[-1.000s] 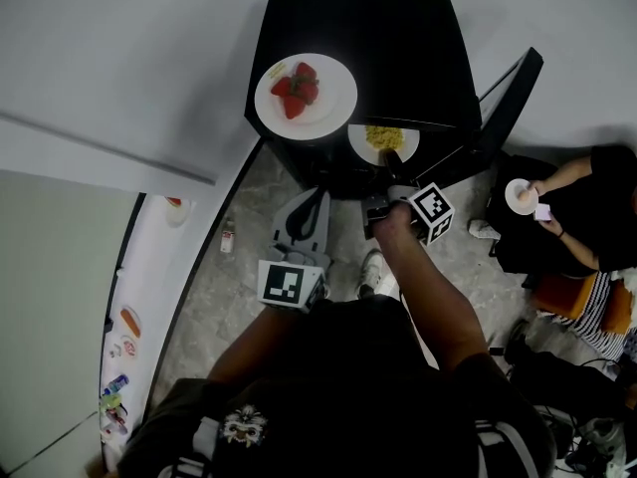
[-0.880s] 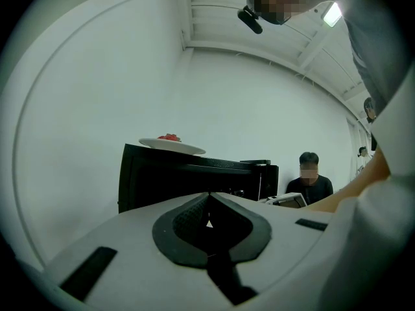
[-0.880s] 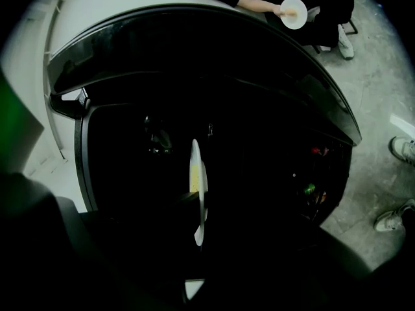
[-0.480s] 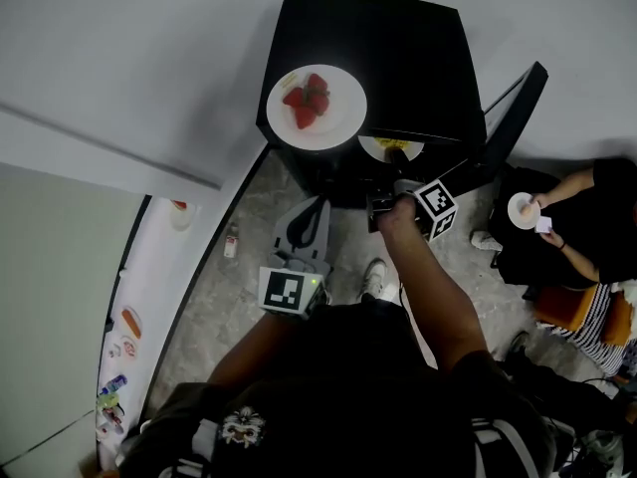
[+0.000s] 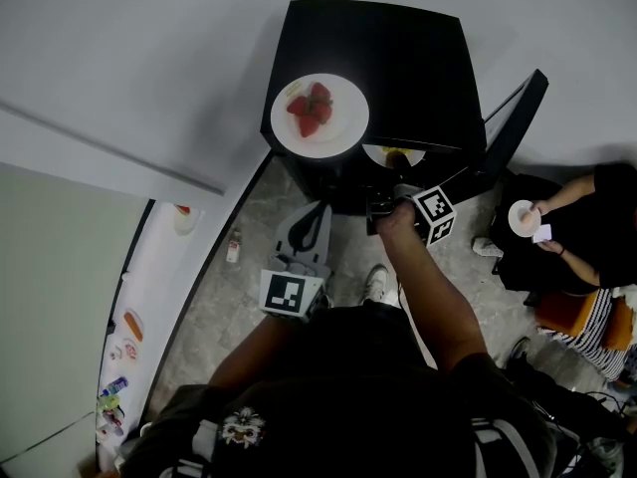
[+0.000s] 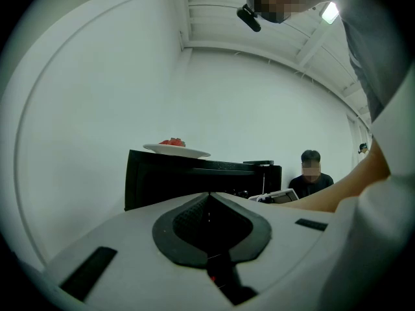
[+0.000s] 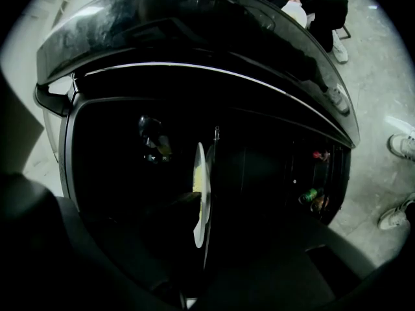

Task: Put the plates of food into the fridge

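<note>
Look toward 12 o'clock in the head view for the plate of yellow food [image 5: 395,154], pushed partway into the open black fridge [image 5: 398,58]. Gripped by its rim in the right gripper [image 5: 391,185], with jaws narrow and pinching it. Not set down on a shelf yet, by the look of it. Up at 10 o'clock from there, find the plate of strawberries [image 5: 318,116], sitting on top of the fridge, not put away. Down at 7 o'clock, see the left gripper [image 5: 311,217], shut tight on nothing. Roughly half done: one plate nearly in, one more to fetch.
</note>
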`<action>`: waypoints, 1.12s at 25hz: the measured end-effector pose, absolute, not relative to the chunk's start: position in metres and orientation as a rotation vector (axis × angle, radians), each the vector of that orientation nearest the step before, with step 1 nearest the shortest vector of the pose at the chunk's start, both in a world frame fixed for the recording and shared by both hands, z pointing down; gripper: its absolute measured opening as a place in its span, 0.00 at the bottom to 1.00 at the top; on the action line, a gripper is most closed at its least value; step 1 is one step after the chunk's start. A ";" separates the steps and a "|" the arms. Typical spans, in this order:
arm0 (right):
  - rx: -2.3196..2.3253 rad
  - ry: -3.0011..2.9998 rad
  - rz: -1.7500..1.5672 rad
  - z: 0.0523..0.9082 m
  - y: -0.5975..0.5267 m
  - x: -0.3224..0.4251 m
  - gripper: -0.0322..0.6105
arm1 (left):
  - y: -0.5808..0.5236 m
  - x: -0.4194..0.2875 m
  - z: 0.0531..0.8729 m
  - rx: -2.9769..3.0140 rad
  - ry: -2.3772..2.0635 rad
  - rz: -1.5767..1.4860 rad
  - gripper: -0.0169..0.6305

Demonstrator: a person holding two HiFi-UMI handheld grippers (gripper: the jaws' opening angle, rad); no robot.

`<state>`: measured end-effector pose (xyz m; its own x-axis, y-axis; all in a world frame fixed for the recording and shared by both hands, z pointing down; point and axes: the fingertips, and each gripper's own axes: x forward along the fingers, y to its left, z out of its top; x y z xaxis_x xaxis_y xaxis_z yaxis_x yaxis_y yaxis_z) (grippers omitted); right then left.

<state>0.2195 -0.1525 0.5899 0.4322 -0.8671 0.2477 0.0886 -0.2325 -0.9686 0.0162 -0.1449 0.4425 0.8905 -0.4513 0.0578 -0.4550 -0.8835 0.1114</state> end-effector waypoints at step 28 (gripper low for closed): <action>-1.765 1.522 -0.629 0.446 -0.096 0.141 0.35 | -0.140 0.024 0.428 3.004 -0.708 0.012 0.06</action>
<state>0.1413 -0.0963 0.4458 0.1873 -0.9785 -0.0864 -0.6319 -0.0526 -0.7732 0.0237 -0.1399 0.4281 0.8949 -0.4458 0.0203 -0.4463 -0.8934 0.0520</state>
